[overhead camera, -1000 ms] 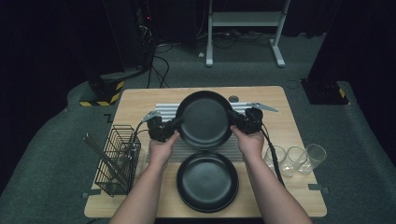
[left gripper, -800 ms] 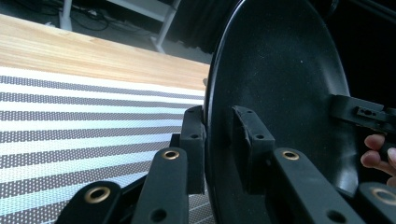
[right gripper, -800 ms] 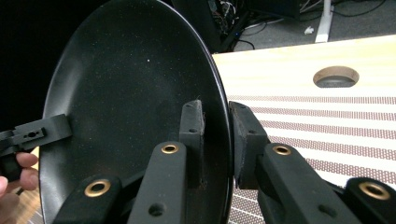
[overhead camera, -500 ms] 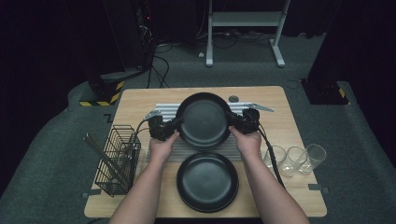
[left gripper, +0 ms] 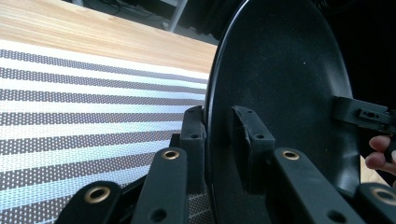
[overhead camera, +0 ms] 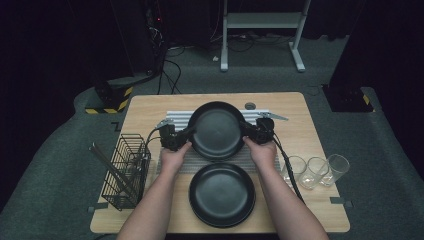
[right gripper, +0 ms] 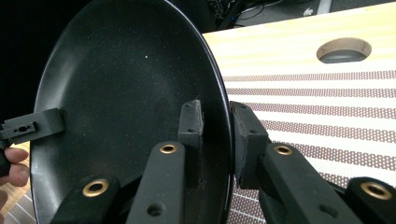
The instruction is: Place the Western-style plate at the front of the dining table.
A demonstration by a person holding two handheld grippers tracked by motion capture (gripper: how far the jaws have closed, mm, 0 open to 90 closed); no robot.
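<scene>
Round matte black plate (overhead camera: 217,130) at frame centre, above striped mat (overhead camera: 176,119) on counter (overhead camera: 300,115). Left gripper (overhead camera: 189,132) pinching left rim, right gripper (overhead camera: 246,131) pinching right rim.

Two plates (overhead camera: 217,131) (three glasses (overhead camera: 314,171)).

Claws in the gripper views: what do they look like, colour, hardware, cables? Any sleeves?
Both claws, left claw and right claw, are matte black, with blocky rectangular pads on flat linkage bars joined by brass-ringed pivots. In the high view a black cable trails from the right one. Forearms are bare, with no sleeves in view.
</scene>
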